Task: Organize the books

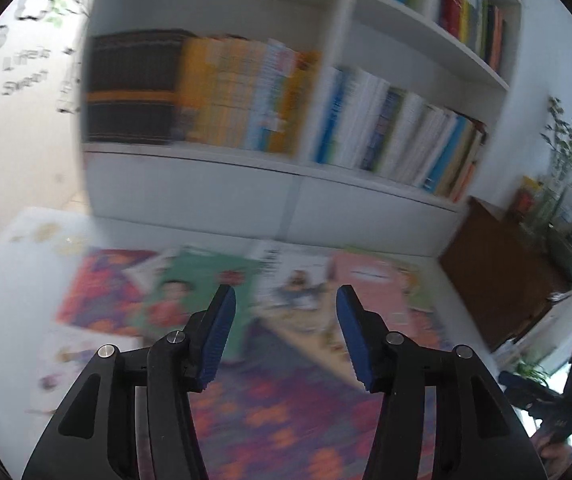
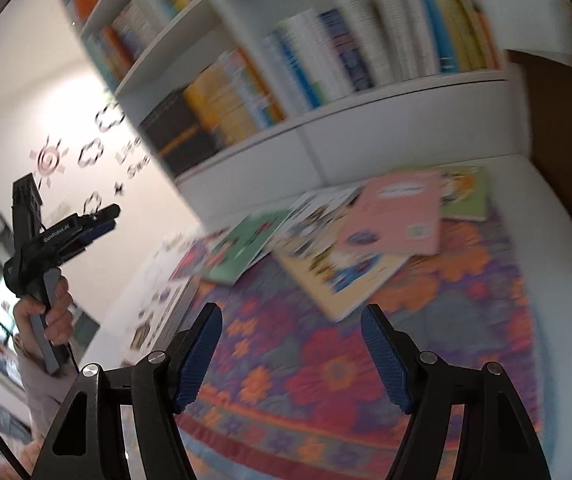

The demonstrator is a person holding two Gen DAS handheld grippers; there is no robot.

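Observation:
Several picture books lie scattered flat below the white bookshelf point(image 1: 222, 168): a green one point(image 1: 202, 280), an illustrated white one point(image 1: 298, 280) and a pink one point(image 1: 374, 280). They rest partly on a floral rug point(image 1: 266, 412). My left gripper point(image 1: 285, 290) hovers above them, open, with nothing between its blue pads. The right wrist view shows the same pink book point(image 2: 398, 216), white book point(image 2: 326, 264) and green book point(image 2: 246, 248). My right gripper point(image 2: 292, 309) is open and holds nothing, well above the rug point(image 2: 326, 368). Both views are blurred.
The shelf compartments point(image 2: 326, 60) are packed with upright books. A brown wooden cabinet point(image 1: 498, 272) with a plant point(image 1: 566, 140) stands to the right. A hand point(image 2: 58, 312) holds the left gripper point(image 2: 98, 220) up at the left, before a wall with decals point(image 2: 50, 160).

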